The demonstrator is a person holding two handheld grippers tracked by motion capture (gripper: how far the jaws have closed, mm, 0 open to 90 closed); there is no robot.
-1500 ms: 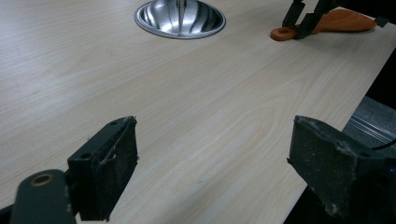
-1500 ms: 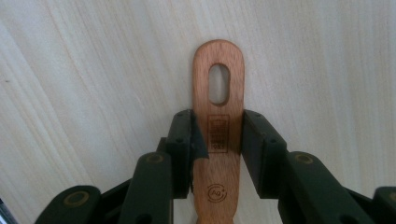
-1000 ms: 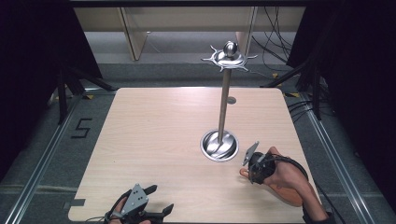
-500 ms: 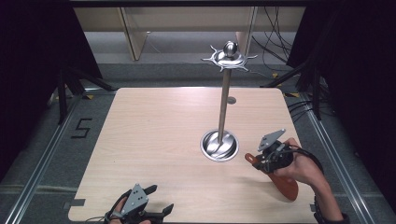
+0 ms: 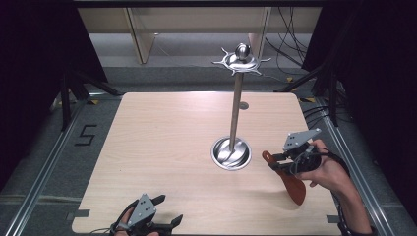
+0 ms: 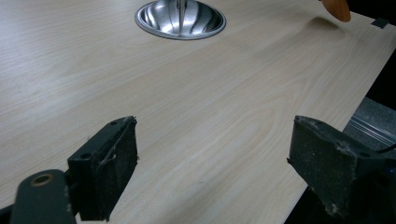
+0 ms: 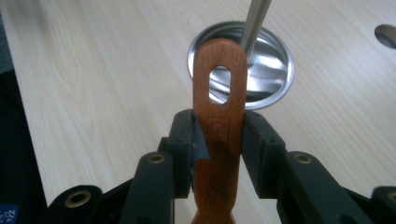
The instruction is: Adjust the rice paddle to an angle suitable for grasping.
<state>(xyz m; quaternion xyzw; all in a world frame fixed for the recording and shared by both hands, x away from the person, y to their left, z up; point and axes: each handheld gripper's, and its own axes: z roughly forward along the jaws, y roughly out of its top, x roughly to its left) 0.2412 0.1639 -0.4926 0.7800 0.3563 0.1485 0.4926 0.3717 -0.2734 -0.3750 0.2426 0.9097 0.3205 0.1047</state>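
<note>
A metal stand (image 5: pixel 235 115) rises from a round steel base (image 5: pixel 231 153) in the middle right of the table, with hooks on a disc at its top (image 5: pixel 241 61). My right gripper (image 5: pixel 279 161) is shut on the handle of a reddish wooden spatula (image 5: pixel 290 182); the handle end with its hanging hole (image 7: pixel 222 84) points at the base (image 7: pixel 268 70), and the blade hangs toward the person. My left gripper (image 5: pixel 160 216) rests open at the table's near edge, nothing between its pads (image 6: pixel 112 154).
The light wooden table (image 5: pixel 162 142) has a small round metal inset (image 5: pixel 244 105) behind the stand. A floor marking "5" (image 5: pixel 84 134) lies left of the table. Cables and black frame legs stand at the back right.
The right gripper has lifted the spatula off the table and swung to the right, turning so the handle end points toward the stand's base. The left gripper stayed put.
</note>
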